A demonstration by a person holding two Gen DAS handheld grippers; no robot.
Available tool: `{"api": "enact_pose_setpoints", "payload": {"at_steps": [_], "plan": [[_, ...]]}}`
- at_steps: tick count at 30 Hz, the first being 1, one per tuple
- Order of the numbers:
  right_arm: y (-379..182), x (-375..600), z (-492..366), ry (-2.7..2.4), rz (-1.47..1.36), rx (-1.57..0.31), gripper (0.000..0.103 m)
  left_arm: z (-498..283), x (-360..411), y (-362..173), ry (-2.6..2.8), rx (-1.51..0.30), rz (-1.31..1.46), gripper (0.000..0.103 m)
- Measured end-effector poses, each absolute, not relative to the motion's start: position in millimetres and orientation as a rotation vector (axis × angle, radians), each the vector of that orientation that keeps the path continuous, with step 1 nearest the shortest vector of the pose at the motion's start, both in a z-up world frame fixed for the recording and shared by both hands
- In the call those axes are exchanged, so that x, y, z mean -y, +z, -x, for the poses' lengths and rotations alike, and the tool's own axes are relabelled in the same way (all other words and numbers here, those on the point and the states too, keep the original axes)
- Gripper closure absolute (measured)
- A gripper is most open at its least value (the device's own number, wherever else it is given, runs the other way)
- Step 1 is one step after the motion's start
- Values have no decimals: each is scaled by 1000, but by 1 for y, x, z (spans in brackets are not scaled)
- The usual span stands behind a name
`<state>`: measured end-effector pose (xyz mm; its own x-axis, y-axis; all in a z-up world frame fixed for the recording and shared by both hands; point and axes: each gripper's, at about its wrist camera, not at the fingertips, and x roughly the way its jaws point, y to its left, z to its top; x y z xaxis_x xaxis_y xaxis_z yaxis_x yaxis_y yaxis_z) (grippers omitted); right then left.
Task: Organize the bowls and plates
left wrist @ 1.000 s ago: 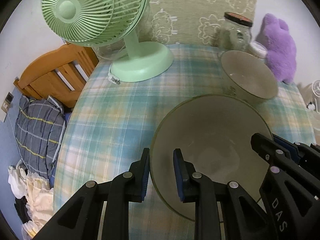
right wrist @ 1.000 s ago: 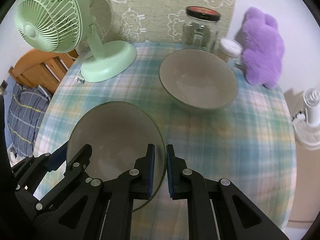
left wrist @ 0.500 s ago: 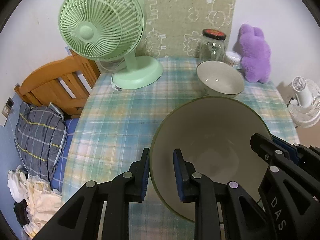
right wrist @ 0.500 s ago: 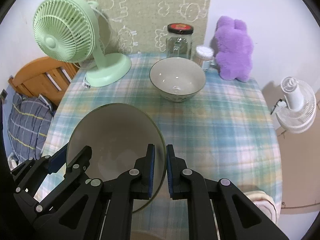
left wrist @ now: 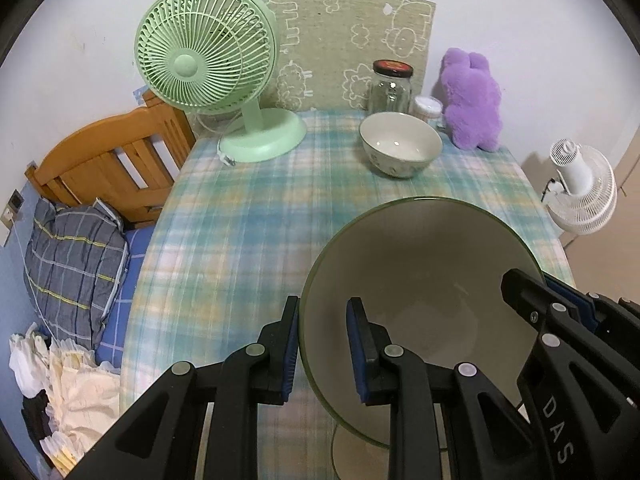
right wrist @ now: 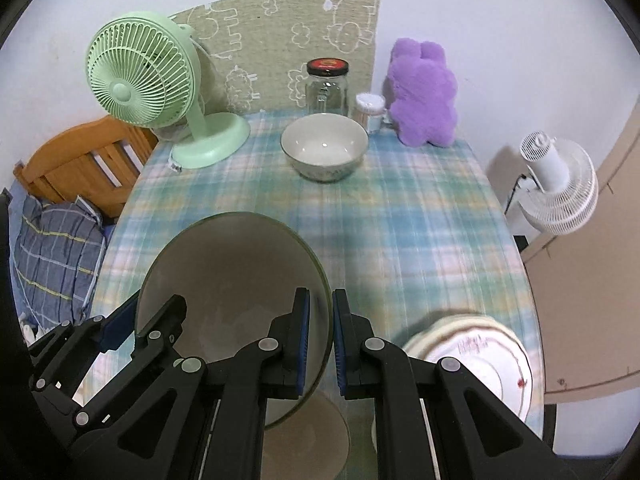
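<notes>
Tongs on both sides clenched on one large green-rimmed bowl (left wrist: pixel 420 280), held tilted above the plaid-clothed surface (left wrist: pixel 248 232). Left tongs (left wrist: pixel 323 350) pinching the bowl's left rim, one blue-padded finger outside the wall and one inside. Right tongs (right wrist: pixel 320 338) gripping the opposite rim the same way, seen in the left wrist view as black arms reaching in at the lower right. Beneath the bowl, near the bottom edge of the right wrist view, a round foot or another dish, too dim to tell which. Farther back on the surface, well apart from the held bowl, a smaller white bowl (right wrist: pixel 324 146), upright. Behind that, a glass jar (right wrist: pixel 327 86) with a dark lid, a small white-capped container (right wrist: pixel 370 112) beside it, and a purple plush toy (right wrist: pixel 424 94). At the back left, a green desk fan (left wrist: pixel 212 64). At the near right edge, a white plate (right wrist: pixel 476 356) with a reddish rim line, blurred. Off the surface, a white floor fan (right wrist: pixel 560 188) to the right and a wooden bed frame (left wrist: pixel 108 160) with a checked pillow (left wrist: pixel 72 264) to the left.
</notes>
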<state>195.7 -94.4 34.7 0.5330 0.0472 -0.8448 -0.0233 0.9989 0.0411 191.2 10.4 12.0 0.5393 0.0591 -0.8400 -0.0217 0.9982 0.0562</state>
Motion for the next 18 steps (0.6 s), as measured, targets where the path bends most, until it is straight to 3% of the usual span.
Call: {"api": "enact_pose_setpoints", "payload": {"at_steps": [18], "plan": [[-6, 90, -122, 16, -50, -1088, 89, -131, -14, -33, 22, -1092, -47, 82]]}}
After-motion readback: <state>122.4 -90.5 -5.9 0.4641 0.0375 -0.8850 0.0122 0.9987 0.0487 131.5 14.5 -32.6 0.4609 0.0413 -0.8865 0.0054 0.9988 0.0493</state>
